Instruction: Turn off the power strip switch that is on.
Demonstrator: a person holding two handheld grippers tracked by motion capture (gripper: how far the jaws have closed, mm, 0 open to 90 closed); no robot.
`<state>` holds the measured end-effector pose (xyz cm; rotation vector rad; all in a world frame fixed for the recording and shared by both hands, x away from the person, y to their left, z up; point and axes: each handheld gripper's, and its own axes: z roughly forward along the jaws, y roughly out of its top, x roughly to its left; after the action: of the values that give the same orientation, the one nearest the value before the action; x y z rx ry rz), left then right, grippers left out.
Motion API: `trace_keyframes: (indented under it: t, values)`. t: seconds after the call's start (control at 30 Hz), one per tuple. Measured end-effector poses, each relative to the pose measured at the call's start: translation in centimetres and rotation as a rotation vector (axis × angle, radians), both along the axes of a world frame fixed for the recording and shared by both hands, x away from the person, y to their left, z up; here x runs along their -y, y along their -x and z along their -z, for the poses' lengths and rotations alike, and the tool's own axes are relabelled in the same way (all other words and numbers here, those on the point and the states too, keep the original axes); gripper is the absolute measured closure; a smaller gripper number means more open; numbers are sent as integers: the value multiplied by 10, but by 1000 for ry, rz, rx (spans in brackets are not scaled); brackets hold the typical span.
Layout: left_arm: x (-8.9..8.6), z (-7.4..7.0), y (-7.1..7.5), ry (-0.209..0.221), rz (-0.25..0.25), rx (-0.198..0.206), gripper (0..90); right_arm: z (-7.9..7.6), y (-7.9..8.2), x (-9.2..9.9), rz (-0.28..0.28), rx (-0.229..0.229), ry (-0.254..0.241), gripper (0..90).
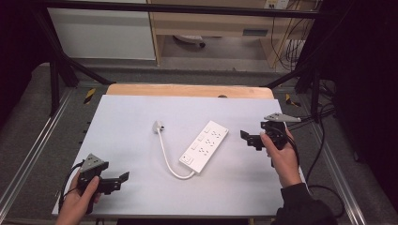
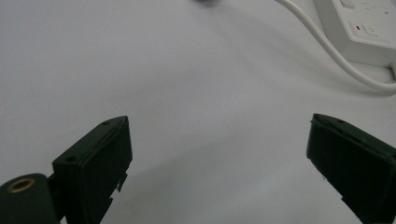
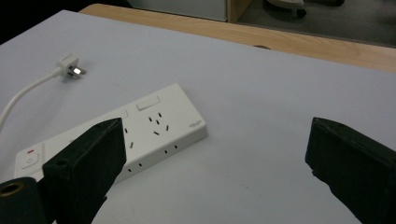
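White worktop [image 1: 131, 140]: power strip [image 1: 204, 146] lies slantwise, near-left to far-right. Right gripper [image 1: 250, 138], jaws spread and empty, sits nearer its far end; left gripper [image 1: 119, 181] equally released.

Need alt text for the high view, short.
A white power strip lies diagonally mid-table on a pale sheet, its white cable curving to a loose plug. The left gripper at the near left and the right gripper beside the strip are both open and empty.
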<state>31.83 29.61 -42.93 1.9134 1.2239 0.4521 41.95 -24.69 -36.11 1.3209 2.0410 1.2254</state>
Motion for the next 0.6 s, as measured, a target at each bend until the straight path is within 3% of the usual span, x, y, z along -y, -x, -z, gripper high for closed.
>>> trace_keyframes:
  t: [0.6]
  values:
    - [-1, 0, 0, 1, -4, -2, 69, 28, 28, 22, 32, 0, -8, 55]
